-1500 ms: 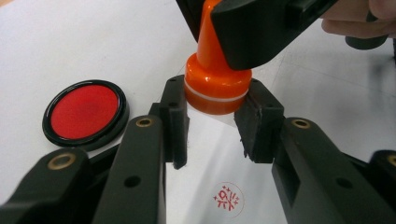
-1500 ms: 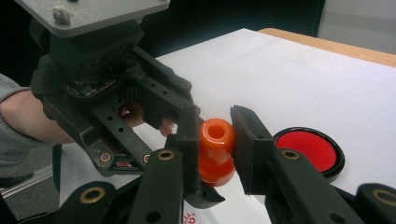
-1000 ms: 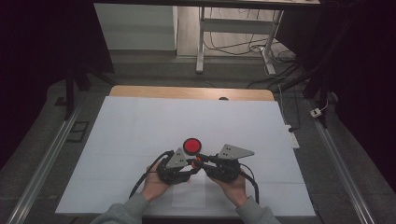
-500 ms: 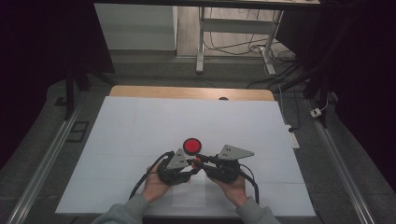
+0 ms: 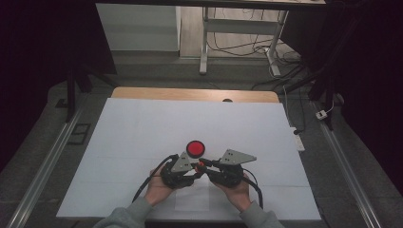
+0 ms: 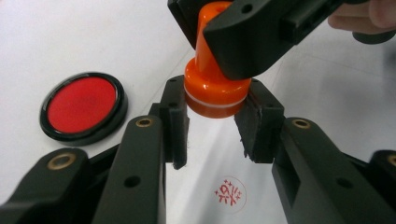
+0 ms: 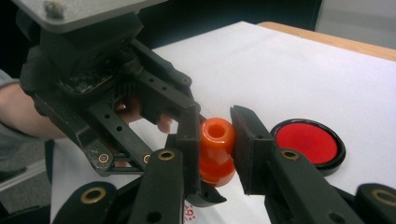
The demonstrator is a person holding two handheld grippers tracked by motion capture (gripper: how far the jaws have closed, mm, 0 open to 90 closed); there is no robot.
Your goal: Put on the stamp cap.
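An orange stamp (image 6: 215, 91) hangs just above the white paper, with both grippers shut on it. My left gripper (image 6: 215, 116) presses its pads on the stamp's wide base from both sides. My right gripper (image 7: 217, 133) clamps the stamp's (image 7: 216, 140) round top knob. In the high view the two grippers meet tip to tip at the stamp (image 5: 200, 165), left gripper (image 5: 194, 167) and right gripper (image 5: 205, 166), near the table's front. Under the stamp a small round red imprint (image 6: 229, 193) marks the paper.
A round red ink pad (image 5: 195, 148) with a black rim lies on the paper just beyond the grippers; it is the ink pad (image 6: 81, 105) left of my left jaws. The white sheet (image 5: 142, 128) covers most of the wooden table (image 5: 190, 94).
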